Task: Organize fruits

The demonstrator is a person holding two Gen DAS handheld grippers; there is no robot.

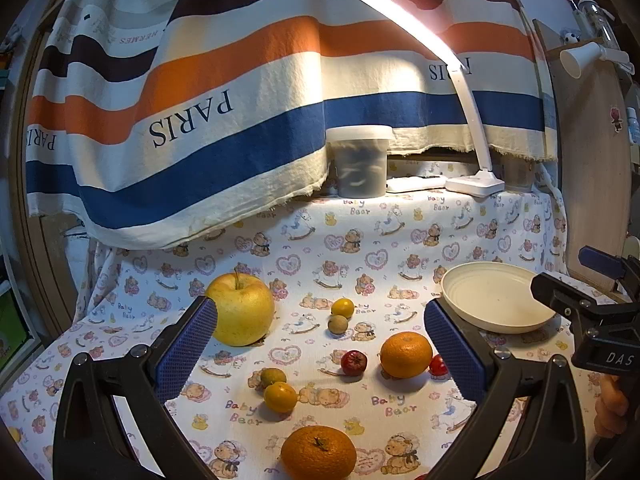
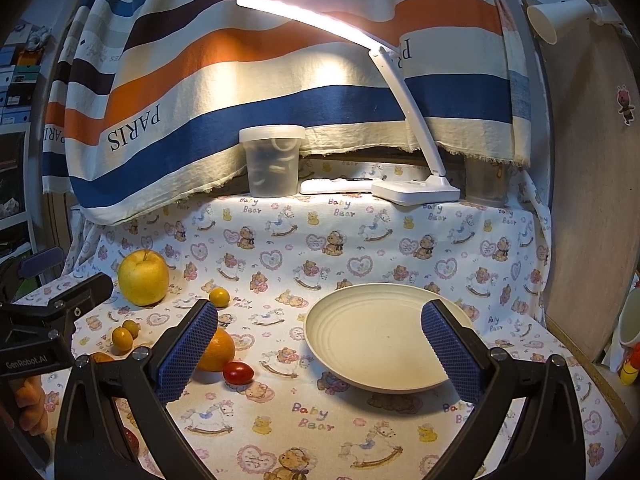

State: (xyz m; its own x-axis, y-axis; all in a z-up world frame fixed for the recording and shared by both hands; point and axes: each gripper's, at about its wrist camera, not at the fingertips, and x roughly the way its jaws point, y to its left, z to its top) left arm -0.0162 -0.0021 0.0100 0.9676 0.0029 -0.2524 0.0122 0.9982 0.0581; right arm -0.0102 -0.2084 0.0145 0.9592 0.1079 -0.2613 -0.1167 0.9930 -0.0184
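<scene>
Both grippers hang spread and empty. The left gripper (image 1: 320, 344) faces scattered fruit: an orange (image 1: 406, 355) just inside its right finger, a yellow apple (image 1: 241, 309) behind its left finger. The right gripper (image 2: 320, 344) frames the empty plate (image 2: 376, 384). The orange looks firm, round, likely to roll: pinch across its widest middle.

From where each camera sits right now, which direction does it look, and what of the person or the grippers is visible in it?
Left wrist: on the left gripper, open, looking forward over the scattered fruit; the right gripper's body and some fingers show at its right edge.
Right wrist: on the right gripper, open, looking forward at the empty plate; the left gripper's body and a hand show at its left edge.
Shared: apple, plate, nearby orange, lamp, lidded tub.
</scene>
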